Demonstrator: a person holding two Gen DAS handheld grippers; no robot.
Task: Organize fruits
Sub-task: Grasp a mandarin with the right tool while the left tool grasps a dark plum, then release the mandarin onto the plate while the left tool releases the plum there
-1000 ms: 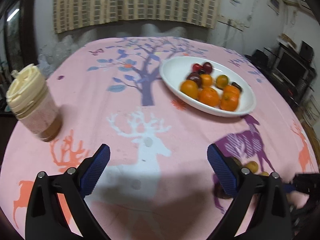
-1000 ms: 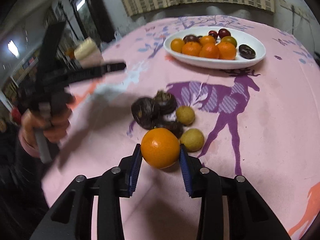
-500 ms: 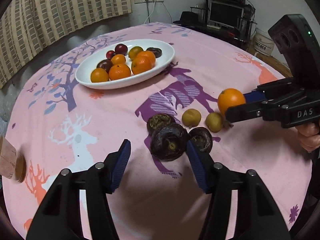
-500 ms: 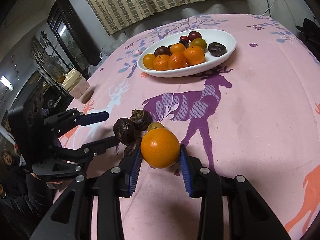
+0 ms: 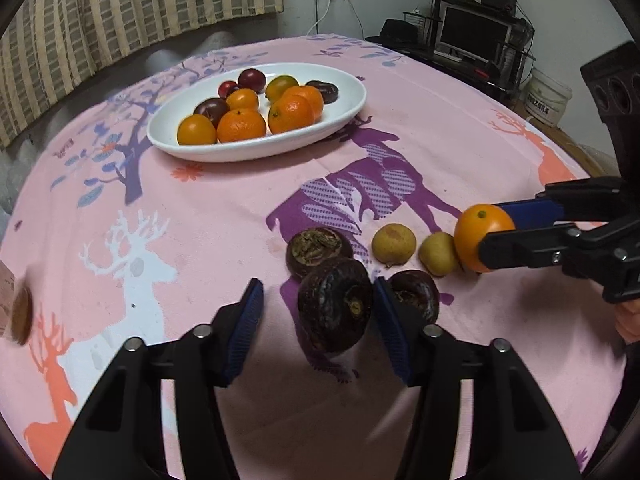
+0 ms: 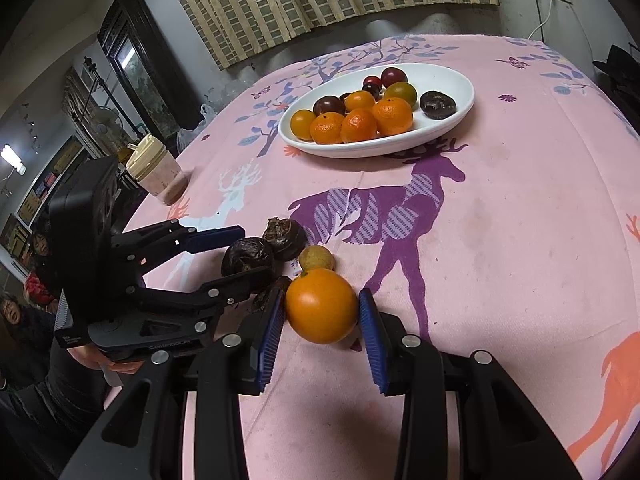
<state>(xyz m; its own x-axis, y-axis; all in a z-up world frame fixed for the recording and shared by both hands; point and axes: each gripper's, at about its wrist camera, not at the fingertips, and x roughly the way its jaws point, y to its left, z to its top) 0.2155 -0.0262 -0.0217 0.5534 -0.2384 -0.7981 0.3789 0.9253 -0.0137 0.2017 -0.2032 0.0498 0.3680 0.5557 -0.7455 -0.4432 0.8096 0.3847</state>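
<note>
Pink deer-print cloth (image 5: 440, 128) over a round desk, striped curtain (image 5: 120, 12) behind, monitor (image 5: 474, 34) on a stand to the side. Lidded jar (image 6: 156, 172) near the desk edge in the right wrist view.

White oval plate (image 5: 352, 108) toward the far side of the desk, loaded with oranges and dark plums. One dark wrinkled fruit at the plate's end.

Loose cluster on the purple deer print, well apart from the plate: dark wrinkled fruit (image 5: 334, 306) nearest the left wrist camera, second dark fruit (image 5: 316, 248) just behind it, third dark fruit (image 5: 418, 292) beside it, two small yellow-brown fruits (image 5: 394, 243) to their right, close together.

Left gripper (image 5: 318, 320) low over the cluster, jaws spread wide around the nearest dark fruit; right pad touching or nearly touching it, left pad clear of it with a visible gap. Not clamped.

Right gripper (image 6: 322, 320) with jaws closed narrow on a smooth orange (image 6: 321, 306), pads pressed on both sides. Orange just beside the yellow-brown fruits, at the cluster's edge; lifted or resting on the cloth: cannot tell. Same orange (image 5: 482, 236) seen sideways from the left wrist camera, pinched between the blue pads.
</note>
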